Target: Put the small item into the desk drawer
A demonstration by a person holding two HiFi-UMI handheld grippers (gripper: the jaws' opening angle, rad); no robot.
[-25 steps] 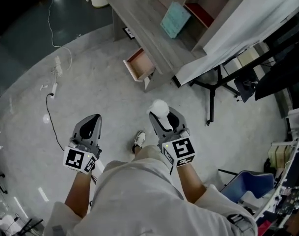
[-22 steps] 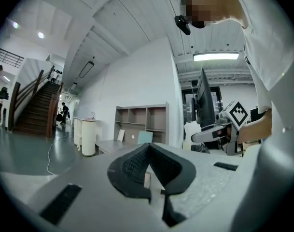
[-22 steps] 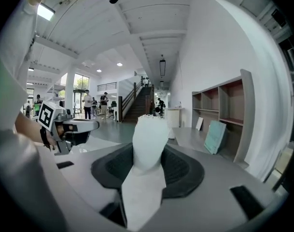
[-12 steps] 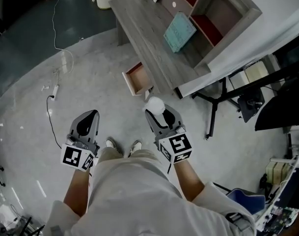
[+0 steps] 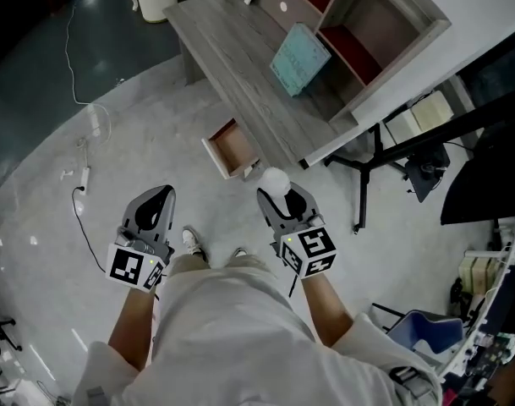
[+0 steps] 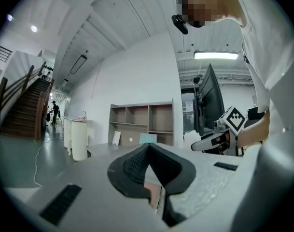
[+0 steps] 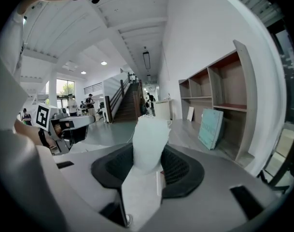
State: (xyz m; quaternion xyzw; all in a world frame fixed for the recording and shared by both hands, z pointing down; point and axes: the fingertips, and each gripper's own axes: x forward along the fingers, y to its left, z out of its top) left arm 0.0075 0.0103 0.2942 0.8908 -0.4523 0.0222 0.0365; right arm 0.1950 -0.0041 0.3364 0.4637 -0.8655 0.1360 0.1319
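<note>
Since a second ago the open drawer [image 5: 232, 146] has drawn nearer and now lies just ahead of the jaws. The right gripper [image 5: 278, 194] grips the small white item [image 5: 275, 180], which pokes beyond its jaw tips, and the left gripper [image 5: 160, 194] is closed on nothing, so the pickup looks done while reaching the drawer and releasing remain. Beyond the jaws stands the grey desk [image 5: 240, 66] with its shelf unit [image 5: 358, 7], on a pale speckled floor [image 5: 96, 193] in an open hall.

Two hand-held grippers [image 5: 161, 196] [image 5: 282, 200], one white item [image 5: 276, 180], one desk [image 5: 240, 66], one open drawer [image 5: 232, 146].
</note>
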